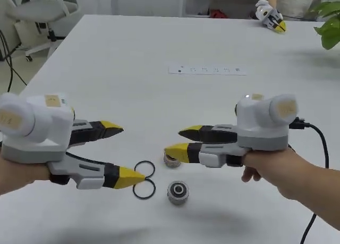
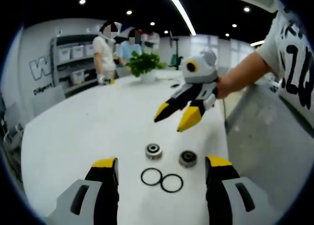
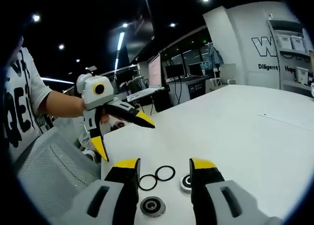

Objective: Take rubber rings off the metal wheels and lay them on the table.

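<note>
Two black rubber rings lie flat and loose on the white table, side by side. Two small metal wheels rest just right of them: one near the front, the other partly hidden under my right gripper's lower jaw. My left gripper is open, its lower tip over the rings. My right gripper is open too, hovering above the far wheel, holding nothing. In the left gripper view the rings and wheels lie between the jaws. The right gripper view has a ring and a wheel.
A flat white strip lies mid-table. At the far edge a hand holds another gripper, beside a green plant. An office chair stands off the table's left corner. People stand at the far end.
</note>
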Demonstrator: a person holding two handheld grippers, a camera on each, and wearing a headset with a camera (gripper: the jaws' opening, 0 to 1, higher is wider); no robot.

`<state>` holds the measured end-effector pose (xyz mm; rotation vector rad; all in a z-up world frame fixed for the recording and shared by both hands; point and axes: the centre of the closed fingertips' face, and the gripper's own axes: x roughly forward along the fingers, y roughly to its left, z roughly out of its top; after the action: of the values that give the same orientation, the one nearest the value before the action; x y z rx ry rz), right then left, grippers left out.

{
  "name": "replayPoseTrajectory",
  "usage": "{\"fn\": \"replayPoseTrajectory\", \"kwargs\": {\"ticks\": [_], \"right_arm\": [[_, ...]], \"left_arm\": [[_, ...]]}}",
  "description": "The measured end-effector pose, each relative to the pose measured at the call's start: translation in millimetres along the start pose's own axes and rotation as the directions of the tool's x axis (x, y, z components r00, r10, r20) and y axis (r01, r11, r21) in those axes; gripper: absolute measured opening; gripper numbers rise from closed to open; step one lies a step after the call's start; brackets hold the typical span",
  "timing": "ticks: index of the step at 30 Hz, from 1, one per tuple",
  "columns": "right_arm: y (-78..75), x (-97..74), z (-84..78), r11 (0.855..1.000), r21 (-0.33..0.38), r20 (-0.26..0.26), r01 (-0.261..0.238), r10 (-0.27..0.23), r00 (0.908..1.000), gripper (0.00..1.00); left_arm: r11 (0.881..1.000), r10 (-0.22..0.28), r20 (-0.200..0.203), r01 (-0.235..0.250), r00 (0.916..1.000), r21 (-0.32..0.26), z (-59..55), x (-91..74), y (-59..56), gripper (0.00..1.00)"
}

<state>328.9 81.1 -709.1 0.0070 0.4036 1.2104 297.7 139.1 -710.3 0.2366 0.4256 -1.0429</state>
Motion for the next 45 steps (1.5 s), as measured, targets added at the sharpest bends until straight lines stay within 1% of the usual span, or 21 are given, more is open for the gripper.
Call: {"fn": "replayPoseTrajectory", "kwargs": {"ticks": [3, 8, 9, 11, 16, 26, 35, 42, 45], "right_arm": [[1.2, -9.3, 2.1, 1.0, -0.014, 0.008, 0.003, -0.003, 1.0, 0.41], [4.5, -21.4, 4.9, 1.0, -0.017, 0.024, 0.006, -0.006, 0.9997, 0.44], [2.7, -24.8, 4.9, 1.0, -0.025, 0.027, 0.009, -0.009, 0.9996, 0.45], [4.1, -29.1, 5.5, 0.999, -0.036, 0.028, 0.012, -0.011, 0.9995, 0.47], [8.7, -44.4, 4.4, 0.996, -0.085, 0.019, 0.018, -0.017, 0.9997, 0.52], [6.7, -69.7, 0.0, 0.991, -0.122, 0.014, 0.047, -0.045, 0.9989, 0.64], [13.9, -86.5, -9.8, 0.984, -0.175, -0.016, 0.046, -0.049, 0.9987, 0.76], [13.9, -98.2, -15.4, 0.978, -0.199, -0.029, 0.054, -0.061, 0.9977, 0.85], [13.8, -103.6, -21.4, 0.976, -0.21, -0.05, 0.051, -0.063, 0.9968, 0.89]], "left_arm": [[1.0, 0.004, 0.0, -0.004, 1.0, 0.006, 1.1, -2.5, -1.0, 0.74], [1.0, 0.007, 0.001, -0.007, 1.0, 0.008, 1.7, -5.5, -3.9, 0.75], [1.0, 0.008, 0.001, -0.008, 1.0, 0.009, 2.0, -6.0, -4.4, 0.76], [1.0, 0.008, 0.002, -0.008, 1.0, 0.009, 2.6, -7.4, -6.1, 0.77], [1.0, 0.009, 0.006, -0.009, 0.9999, 0.011, 4.5, -10.9, -10.0, 0.78], [0.999, 0.027, 0.014, -0.027, 0.9995, 0.025, 7.3, -19.6, -14.0, 0.82], [0.999, 0.037, 0.018, -0.038, 0.9991, 0.038, 8.2, -27.2, -18.4, 0.88], [0.998, 0.04, 0.01, -0.04, 0.9992, 0.049, 5.7, -32.2, -21.5, 0.94], [0.998, 0.041, 0.01, -0.042, 0.9991, 0.046, 5.0, -34.3, -22.5, 0.96]]}}
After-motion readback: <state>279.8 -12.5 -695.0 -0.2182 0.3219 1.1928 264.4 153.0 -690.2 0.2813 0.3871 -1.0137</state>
